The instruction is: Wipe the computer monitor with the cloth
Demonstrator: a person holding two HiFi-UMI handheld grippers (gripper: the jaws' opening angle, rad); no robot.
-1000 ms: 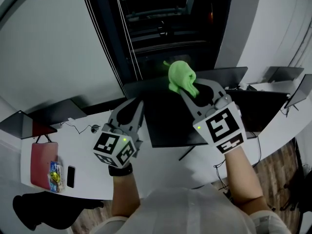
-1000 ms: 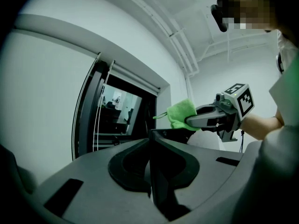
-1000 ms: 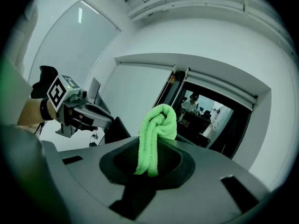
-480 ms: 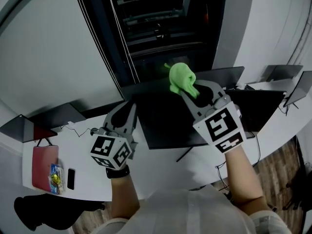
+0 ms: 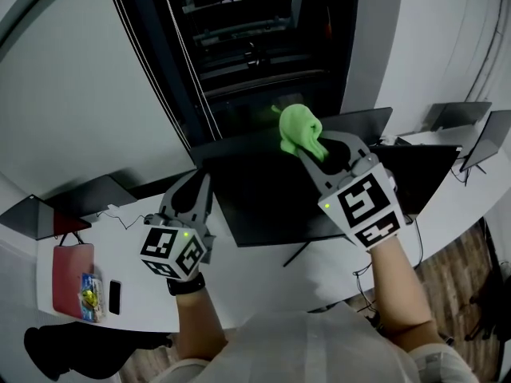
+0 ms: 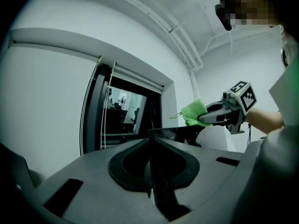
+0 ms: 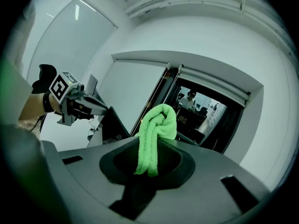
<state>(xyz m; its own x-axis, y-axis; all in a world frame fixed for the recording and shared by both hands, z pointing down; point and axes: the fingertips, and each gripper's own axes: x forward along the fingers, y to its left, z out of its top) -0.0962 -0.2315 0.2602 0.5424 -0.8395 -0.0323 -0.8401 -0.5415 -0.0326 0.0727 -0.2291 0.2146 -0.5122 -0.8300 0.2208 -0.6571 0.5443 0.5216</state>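
- Right hand-held gripper point(image 5: 313, 152) has its jaws clamped on the bunched bright green terry cloth point(image 5: 299, 130). A wad sticks out past the tips and a short tail hangs back between the jaws, as the right gripper view shows point(image 7: 156, 129).
- The cloth is held up at the top edge of the dark flat-panel computer monitor point(image 5: 263, 202). This is probably the start point for a downward wipe. The left gripper view puts it just above the edge, and contact with the screen can't be confirmed.
- The wad leads and the jaws trail, which likely keeps hard plastic off the panel.
- Left hand-held gripper point(image 5: 194, 183) has its jaws fully together with nothing between them, per its own view point(image 6: 152, 141).
- It sits low, just beside the monitor's left edge. This looks like a bracing or standby position clear of the wipe path. Whether it touches the frame can't be told.
- The monitor stands upright on the white curved tabletop point(image 5: 263, 274), screen off and facing the person.
- Judgement: wipe not yet clearly under way.
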